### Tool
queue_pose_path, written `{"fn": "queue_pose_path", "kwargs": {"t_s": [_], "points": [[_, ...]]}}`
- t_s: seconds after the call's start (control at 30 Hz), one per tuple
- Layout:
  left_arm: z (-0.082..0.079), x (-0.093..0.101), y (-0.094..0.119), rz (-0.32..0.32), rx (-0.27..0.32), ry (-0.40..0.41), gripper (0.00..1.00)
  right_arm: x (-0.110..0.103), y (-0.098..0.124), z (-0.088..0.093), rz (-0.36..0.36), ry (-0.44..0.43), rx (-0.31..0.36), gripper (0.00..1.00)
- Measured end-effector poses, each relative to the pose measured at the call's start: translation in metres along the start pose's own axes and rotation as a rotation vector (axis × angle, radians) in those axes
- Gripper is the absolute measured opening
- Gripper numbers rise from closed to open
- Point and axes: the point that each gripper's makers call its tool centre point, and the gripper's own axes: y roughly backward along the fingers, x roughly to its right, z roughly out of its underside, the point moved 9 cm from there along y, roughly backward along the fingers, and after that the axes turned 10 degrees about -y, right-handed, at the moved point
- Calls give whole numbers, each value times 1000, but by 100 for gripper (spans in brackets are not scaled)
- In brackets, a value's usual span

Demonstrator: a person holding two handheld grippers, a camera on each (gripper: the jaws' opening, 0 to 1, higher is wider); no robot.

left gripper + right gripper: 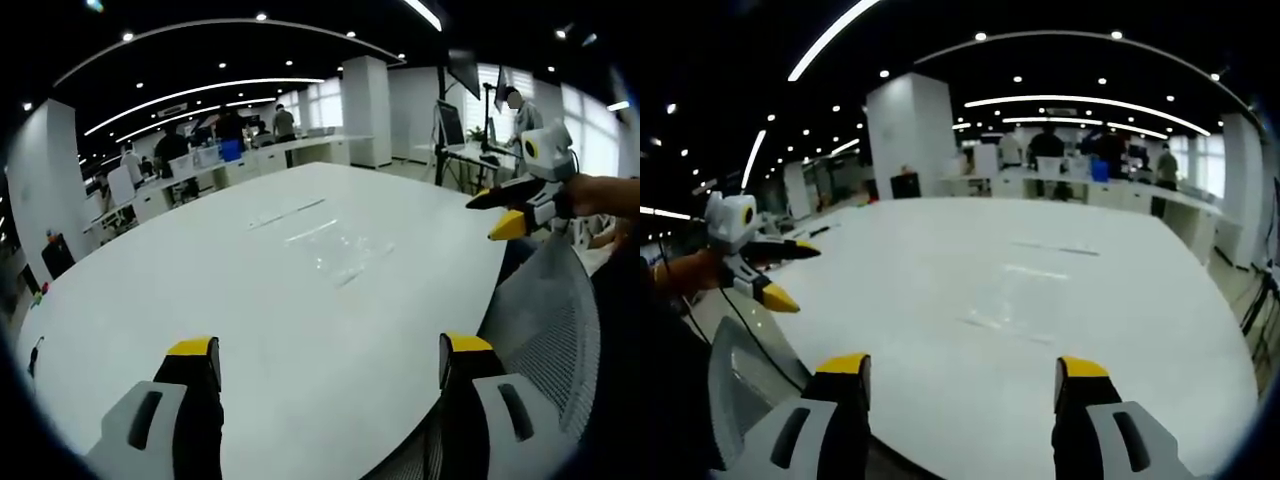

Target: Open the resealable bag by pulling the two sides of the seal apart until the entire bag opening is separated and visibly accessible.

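Both tongs, left [330,358] and right [965,375], gape wide with nothing in them, hanging short of the clear resealable bag [335,250] lying flat mid-desk [200,290]. I'd bring one in on each side of the seal and pinch just the lips before pulling. Right gripper view gives the bag's outline better; left gripper view catches a mesh chair back [545,310].
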Motion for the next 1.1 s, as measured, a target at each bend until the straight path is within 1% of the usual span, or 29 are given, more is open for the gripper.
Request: {"fn": "queue_pose_path", "kwargs": {"t_s": [0.37, 0.57, 0.6, 0.7, 0.9, 1.1], "points": [[1, 0, -1, 8, -9, -5, 88, 1, 0, 1, -1, -1, -4, 71], [0, 0, -3, 12, -11, -7, 88, 4, -4, 2, 3, -3, -11, 68], [0, 0, -3, 14, -11, -3, 88, 4, -5, 1, 2, -1, -11, 68], [-3, -1, -4, 25, 15, 32, 87, 3, -7, 0, -1, 7, -14, 68], [-4, -3, -5, 28, 35, 64, 87, 4, -10, -1, -4, 15, -19, 68], [-1, -5, -4, 22, 24, 65, 87, 4, -15, -3, -8, 28, -27, 67]]}}
